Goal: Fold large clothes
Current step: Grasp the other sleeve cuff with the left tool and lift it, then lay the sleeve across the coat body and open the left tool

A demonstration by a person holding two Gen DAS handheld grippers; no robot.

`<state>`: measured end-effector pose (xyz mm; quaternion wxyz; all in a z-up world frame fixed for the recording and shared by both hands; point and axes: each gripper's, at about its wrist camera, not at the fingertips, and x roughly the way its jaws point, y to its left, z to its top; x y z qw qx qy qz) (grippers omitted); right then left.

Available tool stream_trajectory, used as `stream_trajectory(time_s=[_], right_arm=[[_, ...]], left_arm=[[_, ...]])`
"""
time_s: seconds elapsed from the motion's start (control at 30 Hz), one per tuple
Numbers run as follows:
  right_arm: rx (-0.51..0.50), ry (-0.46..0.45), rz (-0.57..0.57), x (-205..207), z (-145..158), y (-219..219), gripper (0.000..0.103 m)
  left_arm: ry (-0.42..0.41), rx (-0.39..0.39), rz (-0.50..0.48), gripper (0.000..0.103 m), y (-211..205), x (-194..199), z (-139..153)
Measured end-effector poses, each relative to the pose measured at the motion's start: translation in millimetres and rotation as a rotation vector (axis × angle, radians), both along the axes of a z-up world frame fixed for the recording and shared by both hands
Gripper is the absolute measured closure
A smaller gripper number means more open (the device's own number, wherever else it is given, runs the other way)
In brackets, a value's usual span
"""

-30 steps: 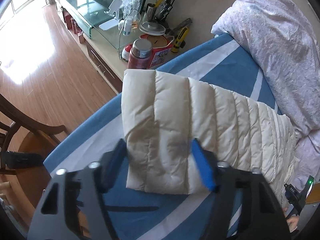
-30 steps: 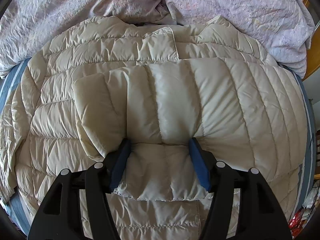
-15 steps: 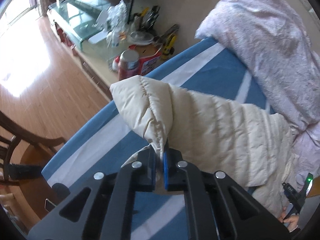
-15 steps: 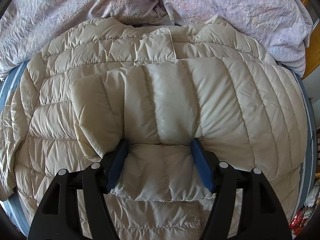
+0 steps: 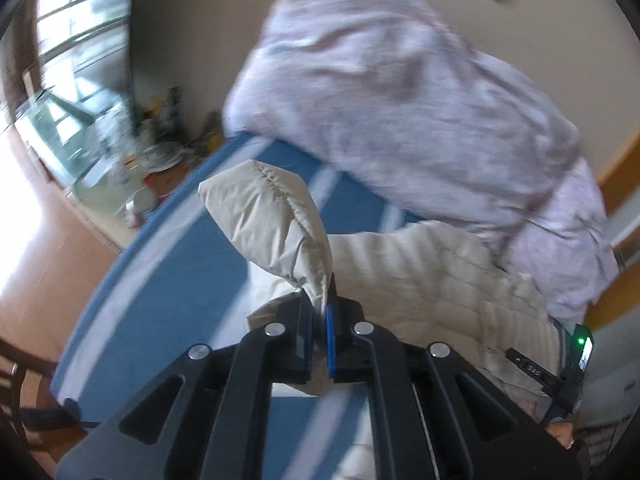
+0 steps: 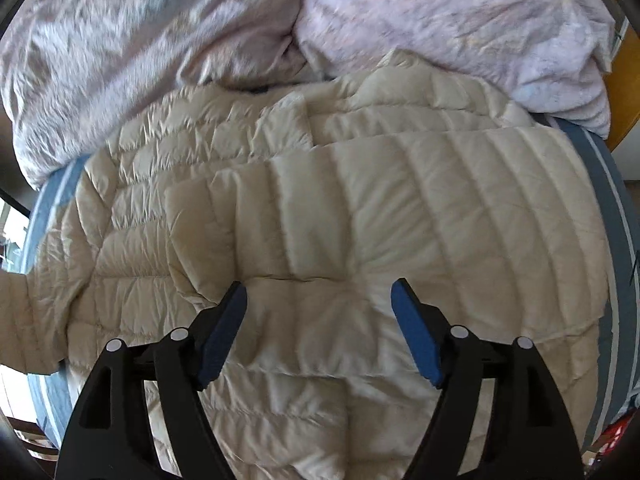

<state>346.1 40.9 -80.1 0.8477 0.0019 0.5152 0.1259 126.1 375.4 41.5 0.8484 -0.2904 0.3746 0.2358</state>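
Note:
A cream quilted down jacket [image 6: 360, 216] lies spread on a blue striped bed [image 6: 612, 208]. One sleeve [image 6: 400, 184] is folded across its body. My left gripper [image 5: 325, 312] is shut on the other sleeve's cuff [image 5: 276, 224] and holds it lifted above the bed [image 5: 176, 280]; the rest of the jacket [image 5: 432, 280] trails to the right. My right gripper [image 6: 320, 312] is open and empty, hovering just over the folded sleeve's end with a finger on either side of a crease.
A lilac duvet [image 6: 160, 40] and pillow [image 6: 460, 20] are heaped along the jacket's far side, also seen in the left wrist view [image 5: 400, 100]. A cluttered cabinet [image 5: 132, 152] stands beyond the bed's left edge. A wooden chair [image 5: 16, 364] is at lower left.
My left gripper closed on the sleeve cuff and lifted it up and toward the jacket. My right gripper drew back slightly from the folded sleeve, still open.

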Motion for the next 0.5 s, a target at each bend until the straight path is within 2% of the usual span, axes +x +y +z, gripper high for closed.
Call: stream_trajectory(time_s=[0.23, 0.5], right_arm=[[0.007, -0.019, -0.042, -4, 4, -51, 0.023], [0.024, -0.011, -0.104, -10, -2, -112, 0.022]], left_arm=[[0.003, 0.045, -0.152, 0.098, -81, 65, 15], [0.042, 0.082, -0.331, 0.098, -179, 136, 6]])
